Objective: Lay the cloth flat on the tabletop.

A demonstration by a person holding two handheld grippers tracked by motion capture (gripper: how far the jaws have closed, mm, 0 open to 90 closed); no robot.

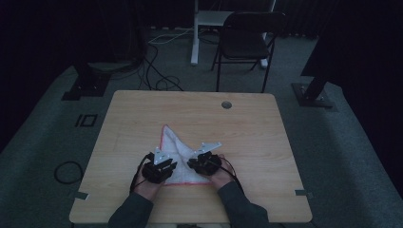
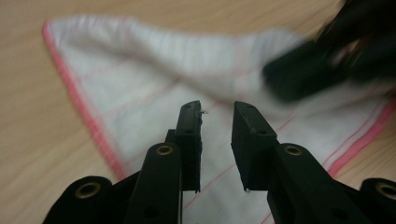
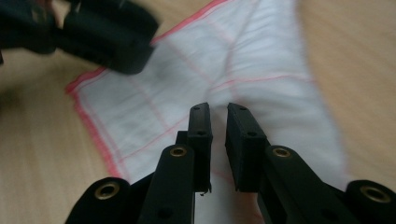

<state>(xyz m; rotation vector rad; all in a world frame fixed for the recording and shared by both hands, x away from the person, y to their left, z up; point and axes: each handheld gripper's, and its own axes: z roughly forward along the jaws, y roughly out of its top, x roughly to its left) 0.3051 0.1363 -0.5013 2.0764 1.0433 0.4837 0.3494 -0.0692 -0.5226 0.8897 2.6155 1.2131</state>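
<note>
Two black grippers, left gripper [image 1: 164, 167] and right gripper [image 1: 196, 164], with brass-ringed screw holes, grey triangular plates, black cables; dark grey-green sleeves [image 1: 130, 211].

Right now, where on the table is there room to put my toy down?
Bare wood lies between the cloth and the table far edge, and along both sides. It is crowded near the front, where the left gripper and right gripper hover over the cloth.

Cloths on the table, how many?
1. A white cloth with pink edging lies folded into a rough triangle on the wooden table, near the person's edge, under both claws. Any second cloth beneath would be hidden.
</note>
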